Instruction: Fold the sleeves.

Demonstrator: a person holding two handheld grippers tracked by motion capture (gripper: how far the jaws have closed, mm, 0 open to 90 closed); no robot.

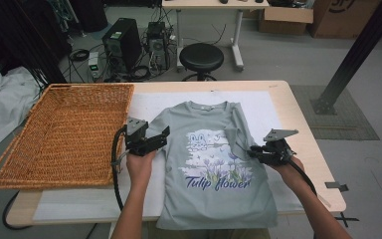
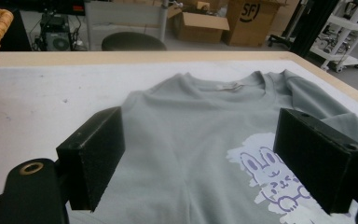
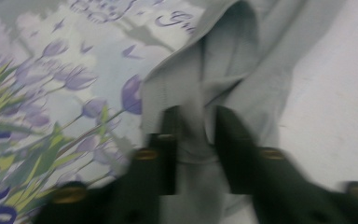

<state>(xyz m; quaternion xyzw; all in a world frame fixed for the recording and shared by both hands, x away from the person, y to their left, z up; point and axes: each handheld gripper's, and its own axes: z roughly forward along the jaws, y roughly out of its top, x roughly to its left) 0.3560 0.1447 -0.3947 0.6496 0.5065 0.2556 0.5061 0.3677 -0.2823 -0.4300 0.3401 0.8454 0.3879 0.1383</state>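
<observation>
Fingers (image 3: 235, 149) on my right gripper (image 1: 256, 151) stand close together with a fold of grey cloth between them; that view is blurred, but I judge they are pinching the sleeve (image 3: 223, 70) of the t-shirt (image 1: 214, 169), which already lies folded inward over the printed front, so the grip looks meant to carry that side toward the middle. On my left gripper (image 1: 151, 141) the fingers (image 2: 95, 156) are spread wide with nothing between them, poised just above the shirt's other shoulder near the collar (image 2: 223, 88), where I would expect to take the matching sleeve. The t-shirt lies flat and face up on the white mat (image 1: 149, 107) in the middle of the worktop (image 1: 298, 124), collar toward the far edge and hem hanging a little over the near edge, which keeps both sides within reach. A wicker basket (image 1: 69, 134) sits at the left edge of the worktop, close beside the shirt, probably to receive it once folded.
</observation>
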